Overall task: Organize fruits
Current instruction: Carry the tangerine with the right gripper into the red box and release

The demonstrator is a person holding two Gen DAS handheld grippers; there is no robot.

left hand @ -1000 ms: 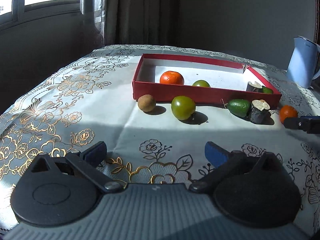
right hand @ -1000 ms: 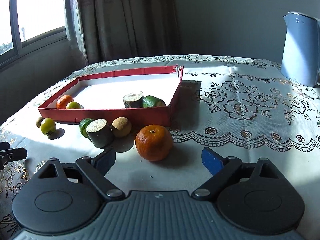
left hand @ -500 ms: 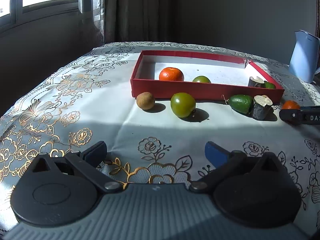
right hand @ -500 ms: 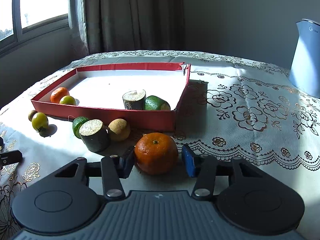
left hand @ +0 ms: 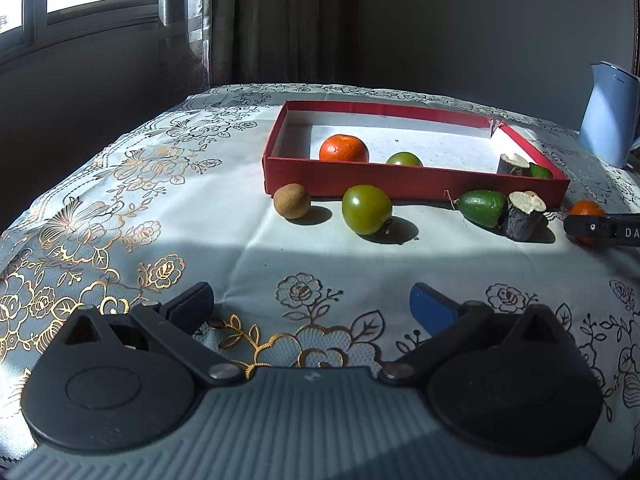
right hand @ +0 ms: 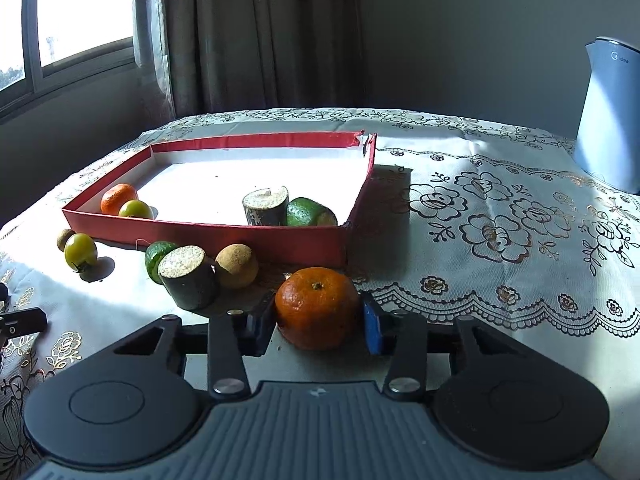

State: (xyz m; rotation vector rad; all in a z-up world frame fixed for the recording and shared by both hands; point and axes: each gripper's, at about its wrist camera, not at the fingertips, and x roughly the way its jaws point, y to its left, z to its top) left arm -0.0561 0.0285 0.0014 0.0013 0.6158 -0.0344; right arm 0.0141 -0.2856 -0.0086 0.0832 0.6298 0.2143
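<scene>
Our right gripper point(right hand: 319, 320) is closing on the orange point(right hand: 318, 307), which sits on the cloth just in front of the red tray point(right hand: 208, 232); pads look like they're touching both sides, though it's hard to be sure. The left gripper point(left hand: 311, 306) hangs spread wide and empty. If we've pinched it low or off-centre, it could squirt out and roll.

Sunlit window point(right hand: 76, 28), brown curtain point(right hand: 260, 32)

Two low, forward-tilted wrist views from adjacent table sides, both sharing the red tray point(left hand: 400, 182) point(right hand: 224, 236).
</scene>
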